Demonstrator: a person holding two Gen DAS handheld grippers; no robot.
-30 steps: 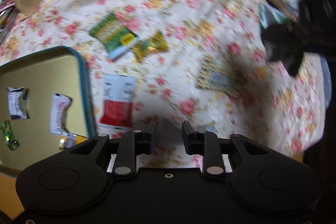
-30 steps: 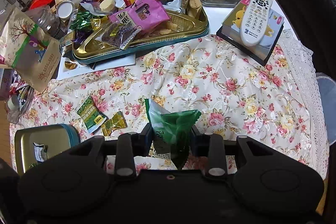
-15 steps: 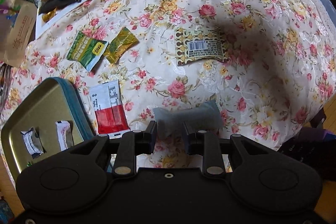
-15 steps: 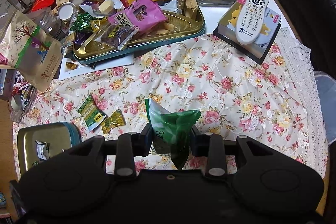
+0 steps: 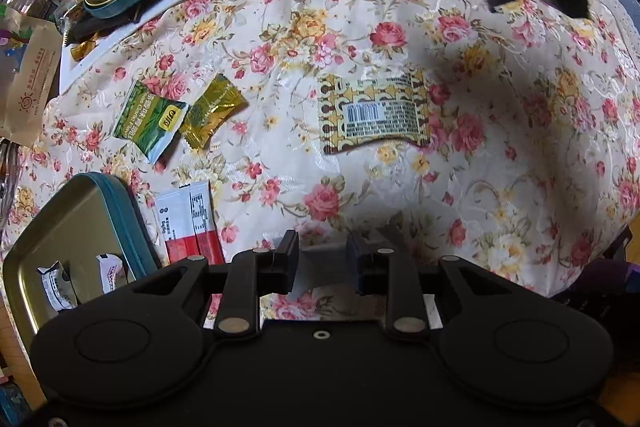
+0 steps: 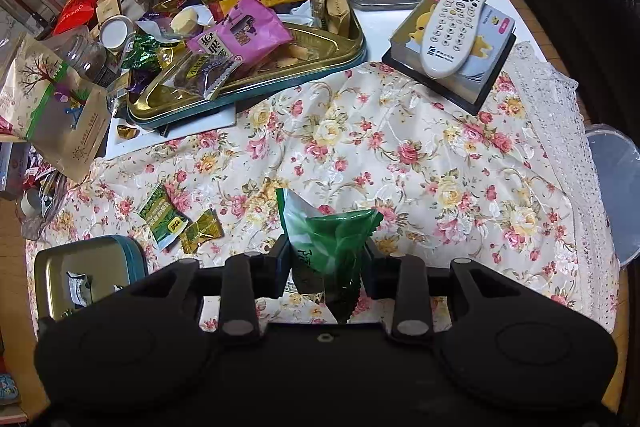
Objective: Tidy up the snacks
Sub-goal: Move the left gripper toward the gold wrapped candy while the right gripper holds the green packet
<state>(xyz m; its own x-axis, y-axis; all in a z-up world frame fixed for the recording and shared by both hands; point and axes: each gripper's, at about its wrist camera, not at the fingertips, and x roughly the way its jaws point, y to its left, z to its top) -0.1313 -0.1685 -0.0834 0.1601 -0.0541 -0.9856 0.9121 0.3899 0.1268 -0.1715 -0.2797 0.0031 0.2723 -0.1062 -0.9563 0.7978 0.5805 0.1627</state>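
The right gripper (image 6: 326, 259) clamps a green packet (image 6: 328, 239); the left gripper's (image 5: 322, 259) fingers stand apart, empty. Carry the packet level to the near-left tin (image 6: 132, 255).

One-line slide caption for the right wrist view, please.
Right gripper clamps a green snack packet above the floral tablecloth, loose packets beside a small tin tray.
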